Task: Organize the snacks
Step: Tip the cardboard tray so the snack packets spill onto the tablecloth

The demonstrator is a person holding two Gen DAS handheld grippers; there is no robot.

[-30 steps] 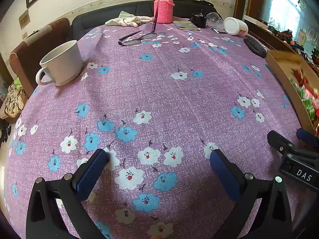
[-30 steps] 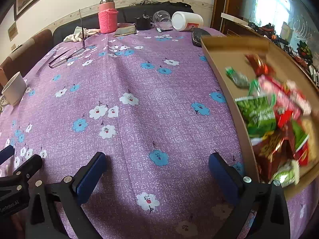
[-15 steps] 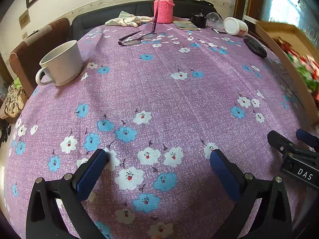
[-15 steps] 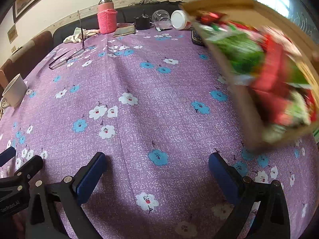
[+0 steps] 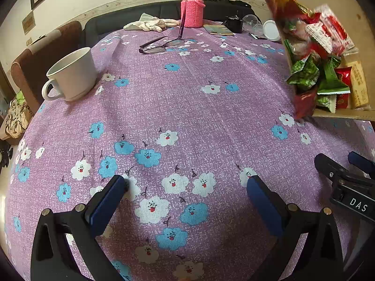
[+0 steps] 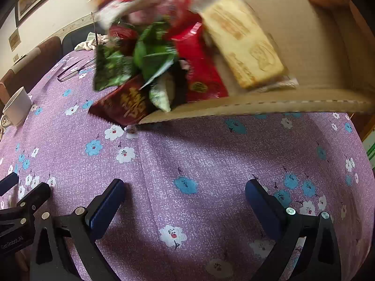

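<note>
A cardboard tray is tipped steeply over the purple flowered tablecloth, and its snack packets slide out over its low edge: red, green and dark red wrappers and a tan biscuit pack. In the left wrist view the tray hangs at the right with the packets spilling. My left gripper is open and empty low over the cloth. My right gripper is open and empty in front of the tray; it also shows in the left wrist view.
A white mug stands at the left. Glasses, a pink-sleeved bottle, gloves, a dark cup and a white jar sit at the far end. A sofa and chair lie beyond.
The tray has been lifted from lying flat at the right and tipped up over the table. The snack packets now tumble out toward the cloth. Both grippers have stayed still and open.
</note>
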